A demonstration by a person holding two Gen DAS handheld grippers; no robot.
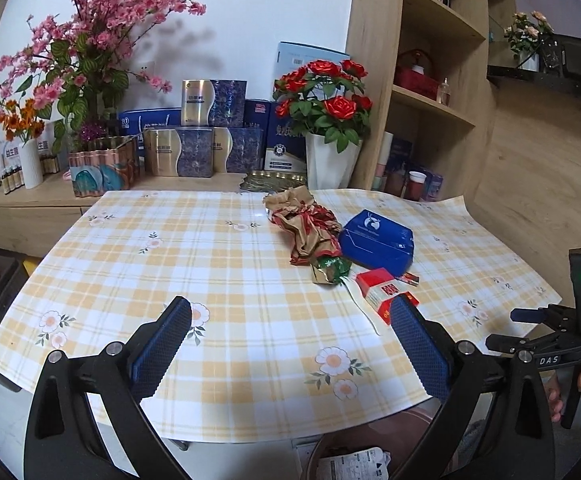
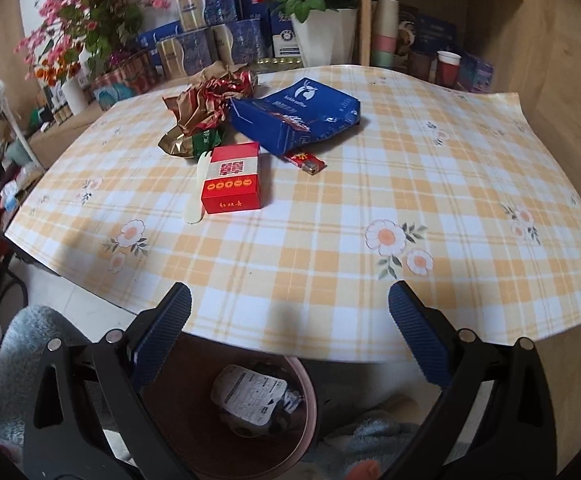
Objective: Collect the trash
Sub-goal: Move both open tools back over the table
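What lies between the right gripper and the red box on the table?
Only bare checked cloth lies between the right gripper and the red box, as the right wrist view shows.

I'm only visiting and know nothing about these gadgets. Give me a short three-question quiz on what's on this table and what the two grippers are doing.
1. True or false: the left gripper is shut on the red box.
2. Which item lies against the blue package? A) crumpled wrapping paper B) a mug C) a spoon
3. Fill in: below the table's near edge, under the right gripper, stands a ____ already holding some waste.

Key: 1 false, both grippers are open and empty. 2 A. 3 trash bin.
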